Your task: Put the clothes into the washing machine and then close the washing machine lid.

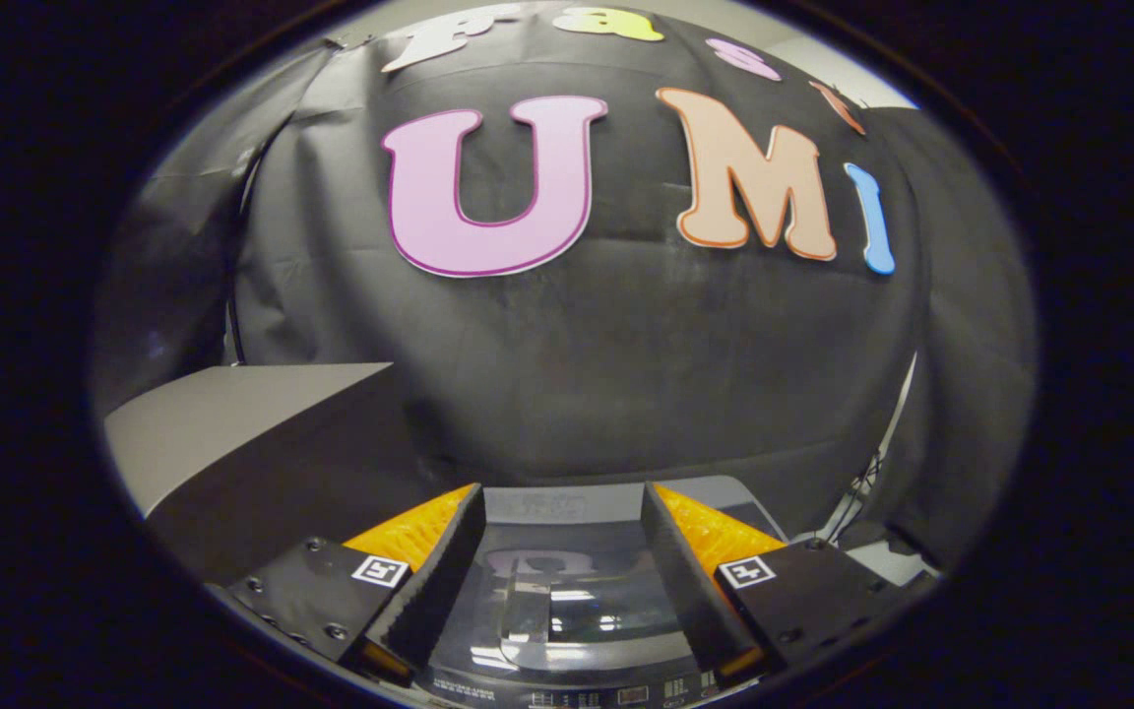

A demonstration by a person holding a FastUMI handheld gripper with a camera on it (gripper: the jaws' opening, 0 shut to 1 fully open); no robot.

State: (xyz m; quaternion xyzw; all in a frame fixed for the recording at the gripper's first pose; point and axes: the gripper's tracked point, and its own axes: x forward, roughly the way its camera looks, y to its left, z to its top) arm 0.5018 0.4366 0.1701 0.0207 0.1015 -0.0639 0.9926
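1. The gripper (562,551) has its two fingers (439,576) spread wide apart, with nothing held between them.
2. Each of the fingers carries a small square black-and-white marker on the block behind it.
3. Directly below and between the fingers lies the washing machine (557,689), seen from above and slightly in front.
4. The washing machine lid (567,601) is down flat over the tub; it is a dark glossy panel with a see-through window that mirrors the lights and the wall above.
5. Along the near edge of the machine runs a control panel (577,697) with small buttons, too small to make out.
6. A grey strip forms the back of the machine's top, just beyond the fingertips.
7. To the left of the machine, beyond the left finger, stands a grey flat-topped desk (222,423) with a dark side, its surface higher than the lid.
8. Behind everything hangs the booth's black cloth wall (626,374).
9. To the right of the machine, thin cables (862,483) run down beside the cloth.
10. The clothes cannot be made out through the reflecting window.
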